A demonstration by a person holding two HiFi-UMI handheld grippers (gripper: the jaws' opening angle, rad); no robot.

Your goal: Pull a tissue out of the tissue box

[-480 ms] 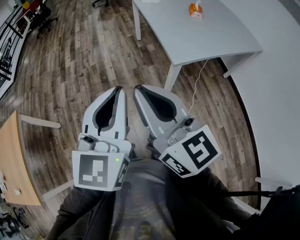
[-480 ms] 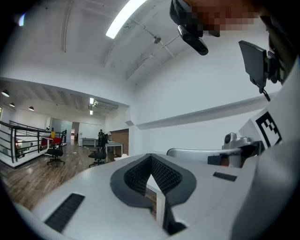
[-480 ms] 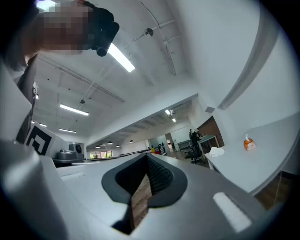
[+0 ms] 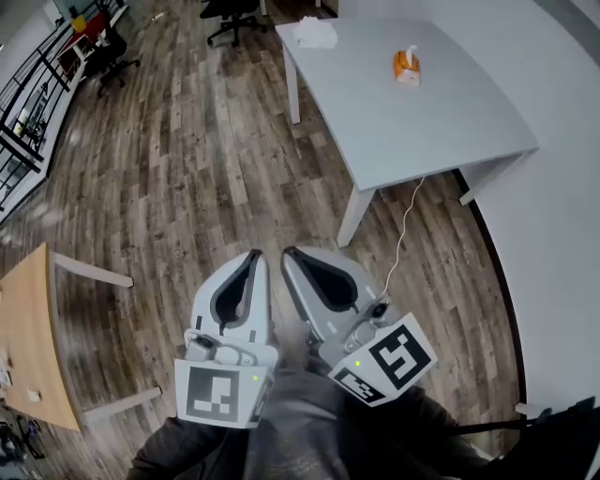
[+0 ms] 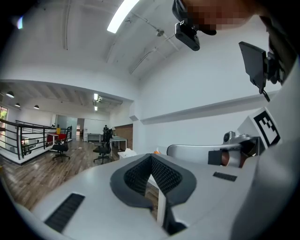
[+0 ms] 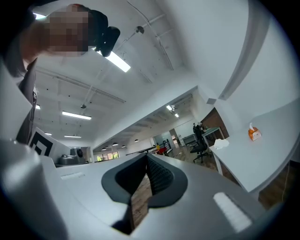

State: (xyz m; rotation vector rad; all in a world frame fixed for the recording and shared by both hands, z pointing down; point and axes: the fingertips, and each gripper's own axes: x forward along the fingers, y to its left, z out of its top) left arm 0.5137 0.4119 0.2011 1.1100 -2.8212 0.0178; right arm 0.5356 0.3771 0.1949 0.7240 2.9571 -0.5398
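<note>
An orange tissue box [image 4: 406, 67] with a white tissue sticking up stands on a white table [image 4: 441, 122], far ahead of me. The same box [image 6: 253, 133] shows small at the right of the right gripper view, and as an orange speck [image 5: 156, 152] in the left gripper view. My left gripper [image 4: 256, 254] and right gripper [image 4: 287, 253] hang side by side over the wooden floor, well short of the table. Both are shut with nothing between the jaws, their tips touching [image 5: 150, 156] [image 6: 146, 156].
A pile of white paper [image 4: 314, 33] lies on the table's far corner. A cable [image 4: 405, 230] hangs from the table's near edge. Office chairs [image 4: 230, 11] stand beyond it. A wooden desk [image 4: 23, 328] is at the left, a white wall [image 4: 562, 244] at the right.
The head view has tipped up: the table and tissue box sit lower and show more fully, and both grippers appear lower in the picture. Both jaws stay shut.
</note>
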